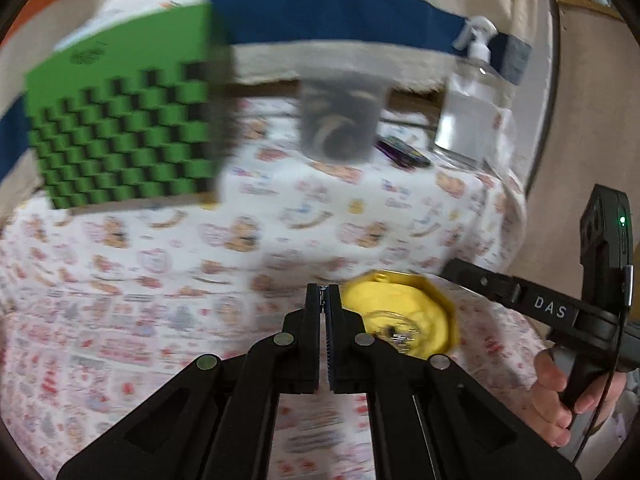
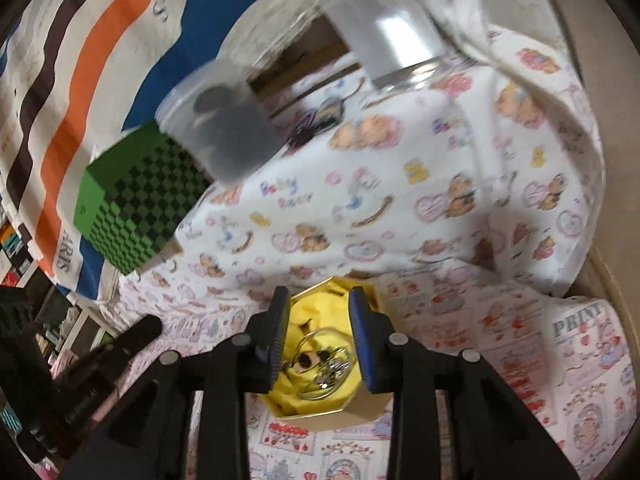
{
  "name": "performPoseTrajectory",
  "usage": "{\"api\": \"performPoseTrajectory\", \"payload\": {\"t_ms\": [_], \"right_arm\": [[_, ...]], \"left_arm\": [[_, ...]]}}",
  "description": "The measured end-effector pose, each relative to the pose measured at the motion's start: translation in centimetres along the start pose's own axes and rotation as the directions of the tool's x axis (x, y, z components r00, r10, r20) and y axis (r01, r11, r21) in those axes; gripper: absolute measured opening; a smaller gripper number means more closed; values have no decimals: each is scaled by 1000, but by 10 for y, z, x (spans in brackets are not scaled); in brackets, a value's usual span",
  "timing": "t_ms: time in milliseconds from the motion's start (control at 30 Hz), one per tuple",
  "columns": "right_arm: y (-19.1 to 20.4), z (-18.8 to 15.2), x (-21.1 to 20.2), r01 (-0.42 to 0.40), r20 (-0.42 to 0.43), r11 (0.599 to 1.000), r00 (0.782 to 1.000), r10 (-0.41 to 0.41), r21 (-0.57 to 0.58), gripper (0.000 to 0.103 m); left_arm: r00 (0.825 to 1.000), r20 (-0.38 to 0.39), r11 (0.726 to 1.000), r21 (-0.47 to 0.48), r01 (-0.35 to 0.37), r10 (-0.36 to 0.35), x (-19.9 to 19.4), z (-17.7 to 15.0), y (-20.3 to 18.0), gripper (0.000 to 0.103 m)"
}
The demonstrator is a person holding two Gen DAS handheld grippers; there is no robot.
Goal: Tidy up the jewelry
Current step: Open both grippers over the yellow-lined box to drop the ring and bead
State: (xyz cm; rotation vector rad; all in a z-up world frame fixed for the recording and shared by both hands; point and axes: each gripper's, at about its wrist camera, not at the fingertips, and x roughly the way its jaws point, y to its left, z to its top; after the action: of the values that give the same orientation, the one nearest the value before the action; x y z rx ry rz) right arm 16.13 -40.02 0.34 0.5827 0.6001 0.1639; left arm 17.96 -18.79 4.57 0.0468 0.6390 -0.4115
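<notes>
Hovering our right gripper (image 2: 320,336), jaws parted and empty, over the yellow box (image 2: 320,392) on the printed cloth (image 2: 480,360), we judge its jewelry (image 2: 326,364) light, tangly and slippery; best pinch a ring's rim. Our left gripper (image 1: 324,312) is shut, empty. Box walls crowd us; the cloth around lies open.

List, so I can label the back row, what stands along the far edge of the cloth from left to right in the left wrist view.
green checkered box → clear tub with dark contents → small purple item → clear pump bottle
</notes>
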Motion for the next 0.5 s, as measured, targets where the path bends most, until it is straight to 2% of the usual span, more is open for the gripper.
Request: {"api": "performPoseTrajectory", "payload": {"t_ms": [33,133,233,433,500], "right_arm": [[-3,1,-1,-1,0,1000,1000,1,13,29],[-14,4,-2,26,-13,998,1000,-25,60,34],[-22,5,-2,51,-16,996,999,-50,79,35],[-23,7,-2,49,-22,995,999,-48,90,38],[-21,8,-6,54,-9,995,999,-53,81,41]], "left_arm": [[1000,-24,1000,-7,9,-9,6,2,-4,2],[990,-99,994,-57,91,-97,27,6,-13,2],[982,-152,993,-66,102,-112,49,7,-25,2],[977,-162,989,-84,122,-135,64,5,-30,3],[982,-148,992,-57,114,-121,60,5,-31,14]]}}
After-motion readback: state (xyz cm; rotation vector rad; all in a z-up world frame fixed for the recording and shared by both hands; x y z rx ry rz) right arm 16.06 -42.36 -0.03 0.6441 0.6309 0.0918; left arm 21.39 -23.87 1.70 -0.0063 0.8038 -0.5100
